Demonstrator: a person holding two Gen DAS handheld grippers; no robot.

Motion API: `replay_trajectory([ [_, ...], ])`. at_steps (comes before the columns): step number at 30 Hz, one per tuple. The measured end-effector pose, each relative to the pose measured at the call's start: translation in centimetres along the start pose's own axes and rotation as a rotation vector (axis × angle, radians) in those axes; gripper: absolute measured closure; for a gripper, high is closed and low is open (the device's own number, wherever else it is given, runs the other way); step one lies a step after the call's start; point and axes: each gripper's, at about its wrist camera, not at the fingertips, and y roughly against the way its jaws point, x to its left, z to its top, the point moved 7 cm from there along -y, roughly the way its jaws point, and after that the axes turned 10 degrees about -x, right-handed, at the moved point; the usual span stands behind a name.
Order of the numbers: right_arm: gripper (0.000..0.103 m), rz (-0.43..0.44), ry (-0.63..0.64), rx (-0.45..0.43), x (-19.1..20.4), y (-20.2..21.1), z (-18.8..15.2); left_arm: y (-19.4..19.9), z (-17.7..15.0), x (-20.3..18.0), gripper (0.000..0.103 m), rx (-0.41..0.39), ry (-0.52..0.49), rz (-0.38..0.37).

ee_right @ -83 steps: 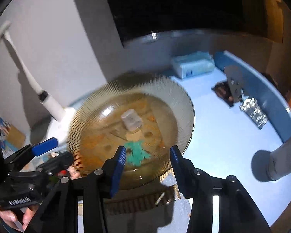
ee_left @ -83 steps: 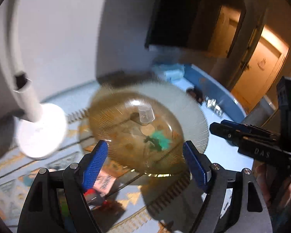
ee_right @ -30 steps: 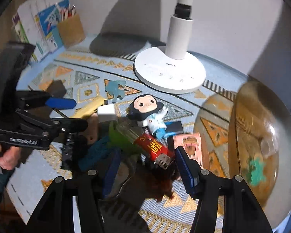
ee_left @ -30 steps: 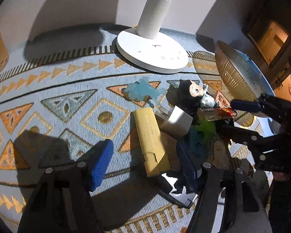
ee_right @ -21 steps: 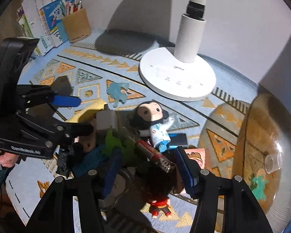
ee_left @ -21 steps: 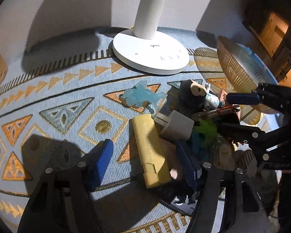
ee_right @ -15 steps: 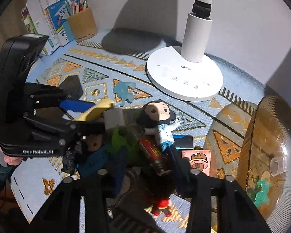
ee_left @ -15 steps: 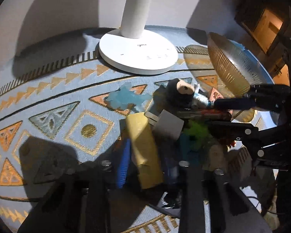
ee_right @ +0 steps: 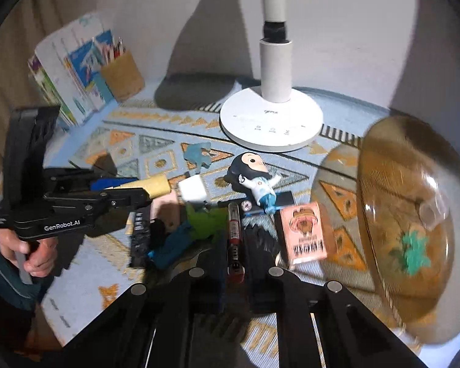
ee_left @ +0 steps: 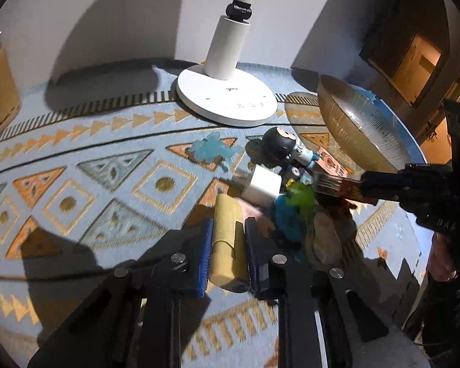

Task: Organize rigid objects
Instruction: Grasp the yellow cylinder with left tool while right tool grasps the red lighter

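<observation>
Now, landmark: white lamp base (ee_left: 227, 99) standing on the patterned mat (ee_left: 76, 184) that covers the worktop
Left tongs (ee_left: 228, 248): closed on the yellow case (ee_left: 227, 236), blue pads pressing both its long sides, in front of the lamp base at the pile's left edge
Right tongs (ee_right: 234, 263): clamped on the red lighter (ee_right: 233, 224), which points toward the lamp base
Pile: white charger cube (ee_right: 193, 191), green toy (ee_right: 207, 220) and blue toy (ee_right: 171, 247) lie crowded together between the two tongs, in front of the lamp base
Figurine (ee_right: 256, 178): lying on the mat just in front of the lamp base
Pink card box (ee_right: 305, 233): beside the figurine, farther from the lamp base
Glass bowl (ee_right: 408, 220): right of the lamp base, amber, with a small teal piece (ee_right: 414, 254) inside
Pencil cup (ee_right: 122, 76): well left of the lamp base, by the wall
</observation>
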Motion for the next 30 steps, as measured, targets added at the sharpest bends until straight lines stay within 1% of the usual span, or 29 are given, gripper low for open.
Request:
replay_trajectory([
  [1, 0.093, -0.001, -0.021, -0.004, 0.0, 0.5, -0.4, 0.6, -0.5, 0.1, 0.090, -0.002, 0.006, -0.002],
  [3, 0.093, 0.001, -0.057, -0.009, -0.1, 1.5, -1.4, 1.6, -1.1, 0.2, 0.090, -0.006, 0.017, 0.002],
  [6, 0.093, 0.009, -0.122, -0.025, -0.1, 3.6, -3.9, 3.3, -2.7, 0.0, 0.090, -0.020, 0.027, -0.001],
  [11, 0.093, 0.003, -0.226, -0.032, -0.3, 5.3, -8.3, 4.0, -5.0, -0.1, 0.090, -0.012, 0.042, 0.000],
  [12, 0.093, 0.000, -0.231, -0.029, -0.3, 5.2, -8.8, 3.9, -5.1, 0.0, 0.088, -0.009, 0.046, 0.008],
  [13, 0.093, 0.000, -0.244, -0.027, -0.4, 5.2, -9.2, 3.7, -5.1, 0.2, 0.076, -0.003, 0.050, 0.031],
  [14, 0.092, 0.002, -0.259, -0.027, -0.6, 5.2, -9.4, 3.4, -5.0, 0.6, 0.068, -0.001, 0.047, 0.067],
  [15, 0.086, 0.002, -0.273, -0.021, -0.8, 5.1, -9.6, 3.3, -5.0, 0.8, 0.056, -0.005, 0.035, 0.087],
  [16, 0.077, -0.005, -0.276, -0.013, -0.9, 5.0, -9.6, 3.1, -4.9, 1.0, 0.051, -0.008, 0.022, 0.098],
  [17, 0.073, -0.013, -0.274, -0.012, -1.1, 5.0, -9.6, 2.9, -4.8, 1.1, 0.051, -0.006, 0.014, 0.097],
  [19, 0.052, -0.035, -0.251, -0.017, -1.4, 5.2, -9.6, 2.2, -4.8, 1.6, 0.051, 0.017, 0.019, 0.090],
  [20, 0.047, -0.035, -0.242, -0.020, -1.3, 5.2, -9.6, 2.0, -4.9, 1.9, 0.051, 0.026, 0.020, 0.087],
  [21, 0.044, -0.025, -0.230, -0.016, -1.0, 5.2, -9.7, 1.9, -5.0, 2.0, 0.050, 0.025, 0.015, 0.083],
  [22, 0.044, -0.020, -0.221, -0.012, -1.0, 5.1, -9.9, 1.9, -4.9, 2.1, 0.047, 0.023, 0.010, 0.077],
  [24, 0.044, -0.038, -0.196, -0.002, -0.8, 4.8, -10.4, 1.8, -4.7, 2.2, 0.046, 0.028, 0.014, 0.064],
  [26, 0.044, -0.083, -0.148, 0.023, -0.6, 4.2, -11.1, 1.5, -4.5, 2.1, 0.046, 0.030, 0.006, 0.066],
  [29, 0.045, -0.159, -0.083, 0.042, -0.1, 3.2, -11.5, 0.9, -4.2, 1.5, 0.046, 0.032, -0.025, 0.090],
  [30, 0.055, -0.197, -0.064, 0.053, 0.1, 2.9, -11.7, 0.7, -4.2, 1.3, 0.047, 0.032, -0.036, 0.098],
])
